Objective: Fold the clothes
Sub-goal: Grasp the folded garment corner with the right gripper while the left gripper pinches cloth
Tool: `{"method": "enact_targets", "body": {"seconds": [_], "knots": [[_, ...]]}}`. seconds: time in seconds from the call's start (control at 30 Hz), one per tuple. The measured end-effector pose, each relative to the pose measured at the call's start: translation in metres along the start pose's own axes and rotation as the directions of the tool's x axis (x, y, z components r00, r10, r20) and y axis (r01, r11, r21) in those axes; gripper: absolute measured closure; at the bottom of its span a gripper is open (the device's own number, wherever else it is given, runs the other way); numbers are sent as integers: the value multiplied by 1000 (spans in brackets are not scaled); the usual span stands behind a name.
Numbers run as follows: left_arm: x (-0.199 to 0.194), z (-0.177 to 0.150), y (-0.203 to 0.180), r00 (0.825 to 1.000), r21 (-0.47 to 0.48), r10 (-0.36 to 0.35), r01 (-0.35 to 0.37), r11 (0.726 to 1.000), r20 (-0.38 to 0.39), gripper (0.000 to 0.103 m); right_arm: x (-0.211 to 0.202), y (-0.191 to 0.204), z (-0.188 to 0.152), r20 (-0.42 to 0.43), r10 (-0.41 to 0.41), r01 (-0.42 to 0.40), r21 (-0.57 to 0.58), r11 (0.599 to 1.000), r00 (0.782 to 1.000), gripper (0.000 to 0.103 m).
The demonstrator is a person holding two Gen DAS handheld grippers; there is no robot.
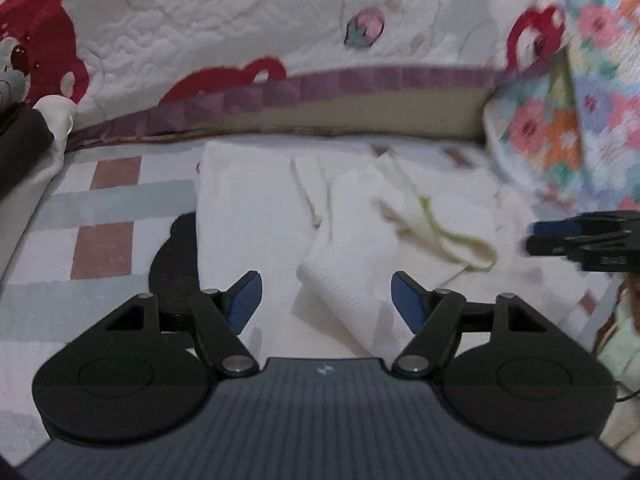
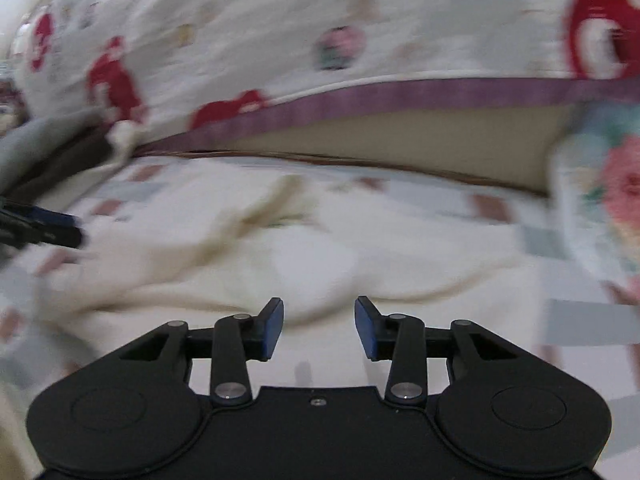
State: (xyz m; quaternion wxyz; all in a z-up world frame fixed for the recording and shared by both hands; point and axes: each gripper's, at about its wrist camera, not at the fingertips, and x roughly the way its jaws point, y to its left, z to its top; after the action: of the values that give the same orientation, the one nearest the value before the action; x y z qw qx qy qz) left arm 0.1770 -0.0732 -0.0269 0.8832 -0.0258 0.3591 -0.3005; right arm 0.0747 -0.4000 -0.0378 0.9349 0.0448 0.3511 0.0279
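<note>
Across the back hangs the white quilted bedspread with red bear prints [image 1: 240,32], its purple border running along the far edge of the checked pastel bed sheet [image 1: 100,208]. On that sheet, middle to far edge, lies the white ribbed garment with a pale green drawstring [image 1: 256,216], partly folded. Left gripper [image 1: 326,298] is released, jaws wide above the cloth, nothing pinched. Right gripper [image 2: 319,326] is likewise unclenched over the cream folds, empty.
</note>
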Motion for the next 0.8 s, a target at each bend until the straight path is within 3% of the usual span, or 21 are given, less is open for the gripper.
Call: {"method": "enact_targets", "body": {"seconds": [0.03,0.1,0.17,0.2,0.27,0.33,0.37,0.4,0.47,0.5,0.57,0.63,0.67,0.7,0.77,0.8], "knots": [[-5,-2,5,999,-32,-30,31,999,30,25,6,14,8,-2,40,-40,19,999,999,58],[-11,-10,21,987,-159,-152,160,974,59,25,13,36,23,16,104,-105,92,990,994,53],[-9,-14,36,954,-268,-293,300,916,65,26,14,49,27,74,122,-136,213,968,990,50],[-7,-17,44,926,-313,-370,373,873,71,27,13,54,24,113,116,-144,289,946,987,50],[-4,-17,55,916,-381,-391,394,836,91,27,6,68,6,199,-16,-73,430,900,980,46],[-5,-15,57,942,-348,-333,329,878,48,28,20,79,1,116,29,-75,414,907,993,53],[-5,-13,57,953,-328,-302,294,898,26,28,29,85,0,62,66,-85,396,914,996,75],[-7,-12,56,966,-299,-260,249,921,3,31,31,91,0,52,67,-82,367,927,996,80],[-12,-11,53,983,-242,-181,168,956,-28,48,32,99,4,28,135,-137,325,936,990,81],[-14,-10,53,984,-211,-172,160,964,-37,75,34,103,7,12,177,-172,306,936,984,81],[-16,-9,51,986,-161,-157,145,976,-65,80,35,116,11,-25,231,-219,240,946,973,80],[-19,-12,48,987,-110,-132,122,986,-91,80,37,138,14,-57,224,-215,133,968,973,66],[-21,-14,45,988,-84,-115,106,991,-106,80,40,148,15,-64,210,-203,92,975,976,47],[-23,-16,41,988,-56,-97,91,994,-121,77,43,158,16,-71,195,-192,51,980,978,36],[-27,-19,33,987,-1,-81,81,997,-139,74,57,169,20,-113,162,-164,-9,986,980,36],[-29,-21,31,988,13,-96,98,995,-121,67,66,171,21,-138,127,-133,-31,991,982,36]]}}
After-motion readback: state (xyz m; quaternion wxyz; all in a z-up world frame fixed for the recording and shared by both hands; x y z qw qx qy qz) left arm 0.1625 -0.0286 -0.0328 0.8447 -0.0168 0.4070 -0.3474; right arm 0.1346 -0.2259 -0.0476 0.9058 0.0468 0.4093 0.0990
